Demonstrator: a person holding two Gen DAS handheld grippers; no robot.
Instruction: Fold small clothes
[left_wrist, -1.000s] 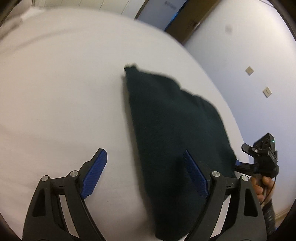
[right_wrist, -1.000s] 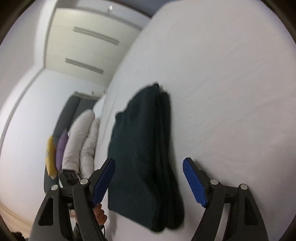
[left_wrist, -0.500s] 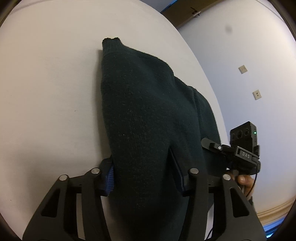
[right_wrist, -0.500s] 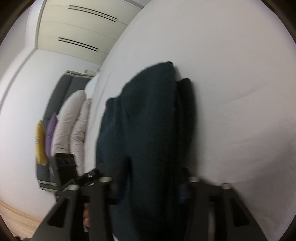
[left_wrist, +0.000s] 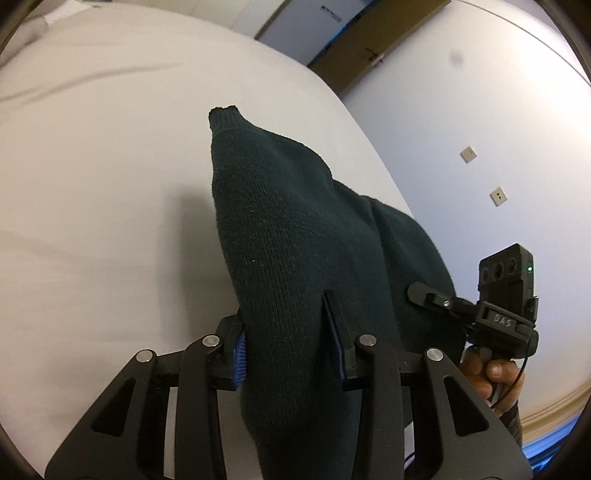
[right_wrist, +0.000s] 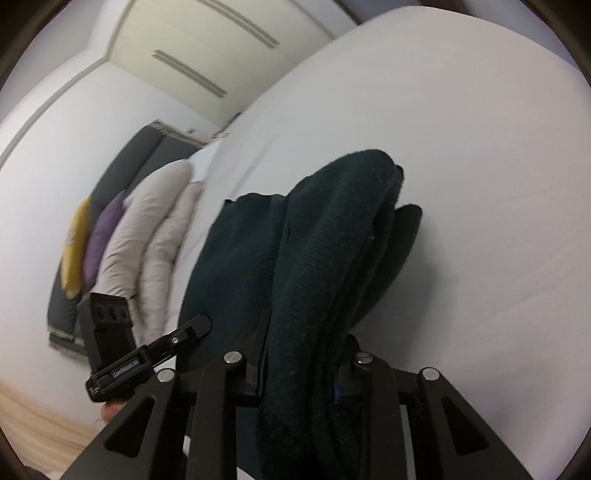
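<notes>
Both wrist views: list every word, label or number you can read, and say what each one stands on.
"DAS": raised letters on the black body of the right hand-held gripper, seen in the left wrist view.
Pale label on the black body of the left hand-held gripper, seen in the right wrist view: too blurred to read.
Small sign on the door beyond the bed: too small to read.
Dark green sweater: no text visible.

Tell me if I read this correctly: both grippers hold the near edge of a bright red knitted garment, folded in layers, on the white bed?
Not quite: the garment is very dark green, not red, as the left wrist view shows. The rest stands: the left gripper and right gripper are closing on its layered near edge over the white bed.
</notes>
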